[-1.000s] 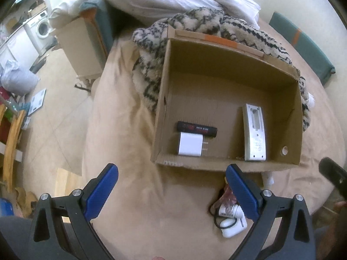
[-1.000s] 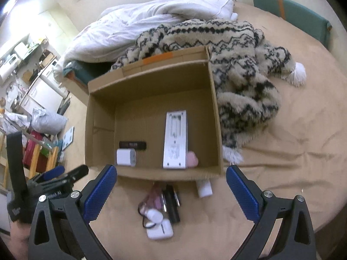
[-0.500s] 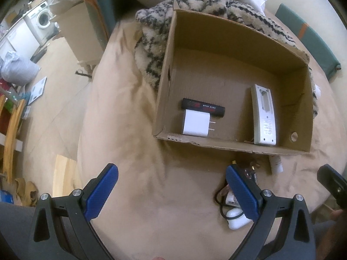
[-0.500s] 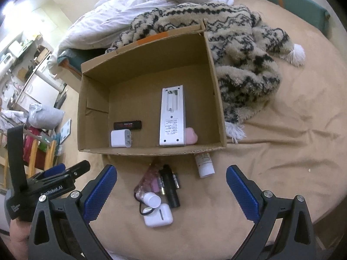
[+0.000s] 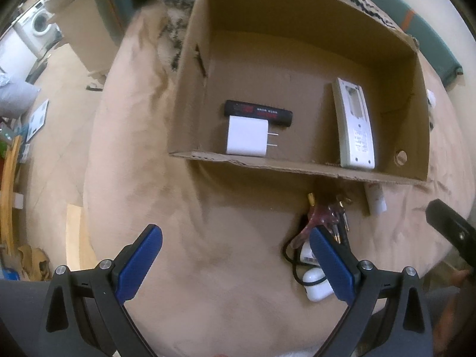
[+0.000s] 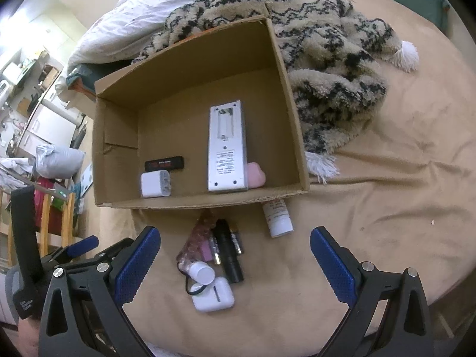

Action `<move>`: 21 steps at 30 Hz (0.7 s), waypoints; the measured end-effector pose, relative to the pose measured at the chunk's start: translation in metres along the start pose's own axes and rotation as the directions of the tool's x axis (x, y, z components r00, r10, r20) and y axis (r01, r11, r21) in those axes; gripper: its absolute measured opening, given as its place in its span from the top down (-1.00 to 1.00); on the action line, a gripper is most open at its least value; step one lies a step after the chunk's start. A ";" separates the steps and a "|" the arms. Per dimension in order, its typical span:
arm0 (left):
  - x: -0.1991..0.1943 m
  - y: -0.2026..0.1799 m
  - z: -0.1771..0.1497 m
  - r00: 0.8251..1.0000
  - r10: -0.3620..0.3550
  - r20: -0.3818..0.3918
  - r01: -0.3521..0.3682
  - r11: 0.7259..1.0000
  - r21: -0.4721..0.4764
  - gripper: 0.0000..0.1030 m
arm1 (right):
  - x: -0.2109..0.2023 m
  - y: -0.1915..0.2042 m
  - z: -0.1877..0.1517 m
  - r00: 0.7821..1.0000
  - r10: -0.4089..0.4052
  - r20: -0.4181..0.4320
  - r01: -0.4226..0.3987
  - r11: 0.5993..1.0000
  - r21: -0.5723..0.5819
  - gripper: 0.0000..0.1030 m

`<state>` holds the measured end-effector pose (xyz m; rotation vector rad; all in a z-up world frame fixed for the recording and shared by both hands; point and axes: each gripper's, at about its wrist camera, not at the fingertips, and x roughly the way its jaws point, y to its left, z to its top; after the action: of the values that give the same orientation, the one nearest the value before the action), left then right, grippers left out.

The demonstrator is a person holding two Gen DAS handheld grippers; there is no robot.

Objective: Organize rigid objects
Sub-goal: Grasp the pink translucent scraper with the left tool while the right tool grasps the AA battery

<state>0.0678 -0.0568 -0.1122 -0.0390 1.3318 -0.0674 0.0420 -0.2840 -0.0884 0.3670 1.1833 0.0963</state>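
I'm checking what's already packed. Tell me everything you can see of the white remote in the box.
The white remote is a long, slim plastic slab lying flat, back side up, on the floor of the cardboard box. Its battery bay is open and uncovered at the far end; printed text sits lower down. A pink object lies against its near right side.

You're over a tan-sheeted bed (image 6: 386, 208); a crumpled white duvet (image 6: 142, 20) lies at its far end, a white front-loading washing machine (image 5: 40, 25) stands beyond its left side on pale tiled floor (image 5: 44, 148)
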 end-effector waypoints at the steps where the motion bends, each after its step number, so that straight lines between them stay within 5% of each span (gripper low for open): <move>1: 0.000 -0.001 0.000 1.000 -0.001 0.001 0.001 1.000 0.007 -0.92 | 0.001 -0.004 0.001 1.000 0.007 0.001 -0.007 1.000 0.014 -1.00; 4: 0.005 -0.013 0.001 1.000 -0.016 -0.002 0.016 0.999 0.042 -0.92 | 0.006 -0.022 0.002 1.000 -0.011 -0.008 0.012 0.997 0.071 -1.00; 7: 0.019 -0.046 0.005 0.996 -0.057 -0.066 0.068 0.983 0.173 -0.87 | 0.003 -0.045 0.004 1.000 0.025 -0.011 -0.023 0.982 0.188 -1.00; 12: 0.050 -0.086 0.008 0.986 -0.044 -0.162 0.088 0.957 0.277 -0.57 | -0.004 -0.067 0.006 0.995 0.102 0.004 -0.098 0.947 0.306 -1.00; 14: 0.065 -0.096 0.008 0.980 -0.031 -0.196 0.091 0.948 0.304 -0.15 | -0.006 -0.070 0.007 0.993 0.117 0.011 -0.115 0.942 0.316 -1.00; 18: 0.080 -0.095 0.010 0.959 -0.114 -0.259 0.179 0.953 0.244 0.22 | -0.007 -0.072 0.009 0.990 0.144 0.013 -0.140 0.934 0.327 -1.00; 21: 0.076 -0.092 0.011 0.959 -0.134 -0.249 0.197 0.948 0.251 0.56 | -0.004 -0.072 0.013 0.989 0.147 0.006 -0.141 0.935 0.325 -1.00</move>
<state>0.0937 -0.1543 -0.1767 0.0939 1.5377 -0.4103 0.0436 -0.3553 -0.1042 0.7460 1.1909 0.0311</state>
